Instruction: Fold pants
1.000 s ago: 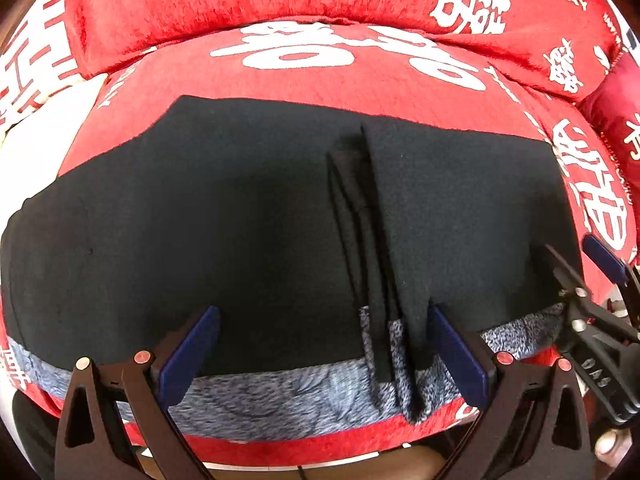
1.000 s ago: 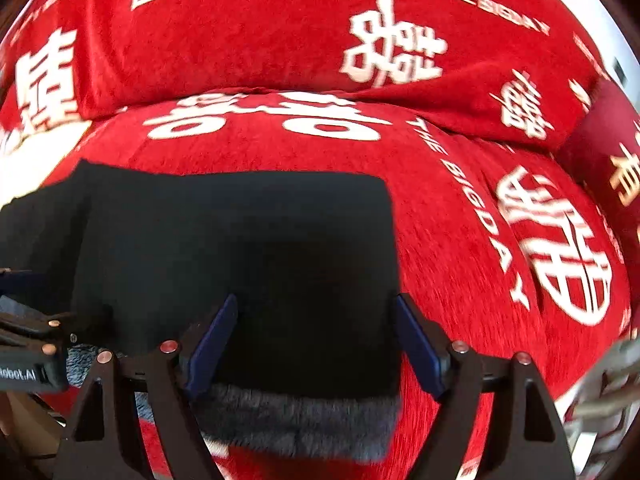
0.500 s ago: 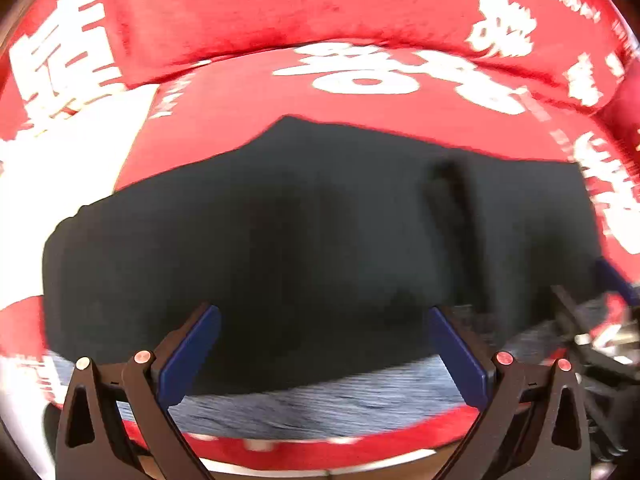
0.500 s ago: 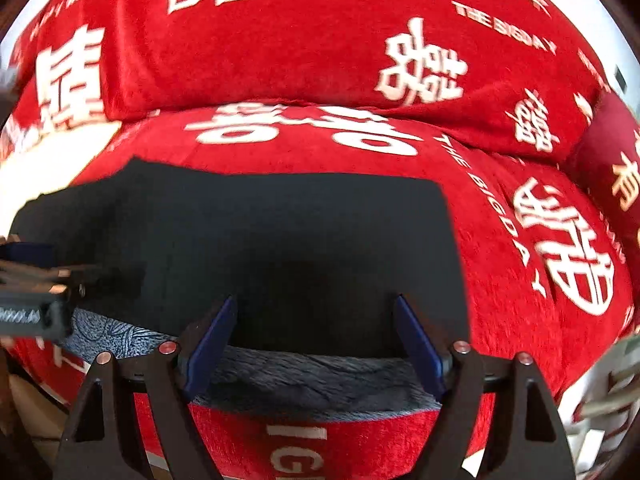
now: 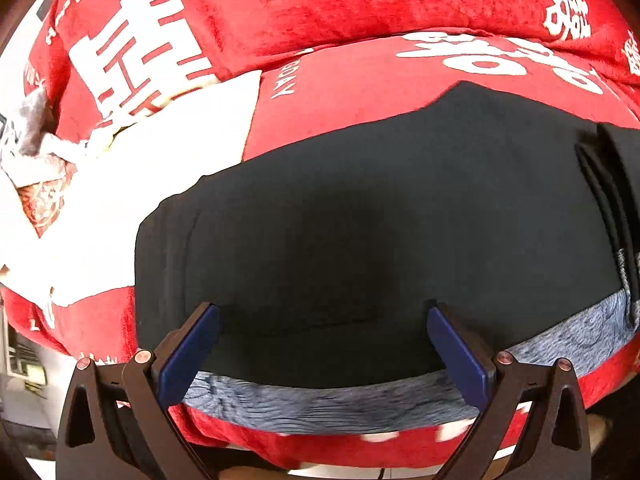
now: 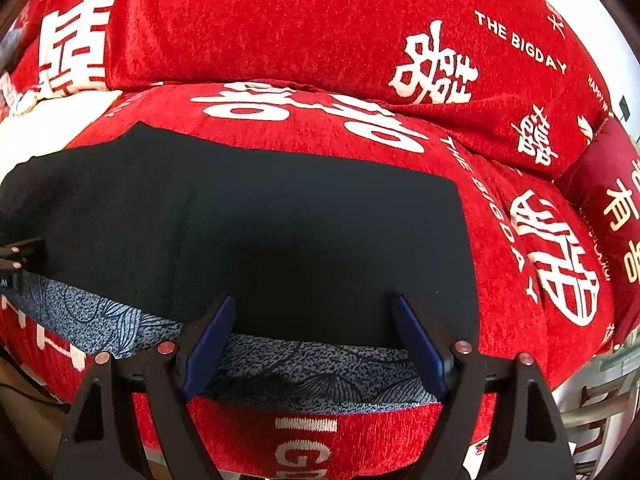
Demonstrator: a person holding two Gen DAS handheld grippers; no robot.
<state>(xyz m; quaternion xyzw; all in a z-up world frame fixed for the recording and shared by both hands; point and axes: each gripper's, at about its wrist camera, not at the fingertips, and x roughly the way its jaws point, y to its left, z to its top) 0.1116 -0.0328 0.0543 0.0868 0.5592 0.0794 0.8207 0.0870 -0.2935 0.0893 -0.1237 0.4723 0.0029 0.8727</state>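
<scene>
Black pants (image 5: 360,208) lie flat across a red sofa seat, with a grey patterned lining strip (image 5: 320,400) showing along the near edge. My left gripper (image 5: 322,316) is open above the pants' left end, nothing between its blue pads. A narrow fold ridge (image 5: 608,200) runs down the pants at the far right of the left wrist view. In the right wrist view the pants (image 6: 300,232) end in a straight right edge. My right gripper (image 6: 314,306) hangs open over the near edge by the lining (image 6: 312,372), with nothing held. Part of the left gripper (image 6: 16,258) shows at the left edge.
The red sofa seat (image 6: 500,216) and backrest (image 6: 320,28) carry white characters and lettering. A white cloth (image 5: 120,184) lies on the seat left of the pants, with crumpled fabric (image 5: 36,136) beyond it. A dark red cushion (image 6: 612,200) sits at the right.
The left gripper has moved left along the pants, from the central fold ridge to the left end. The right gripper shifted left, off the pants' right edge. Both stayed open.
</scene>
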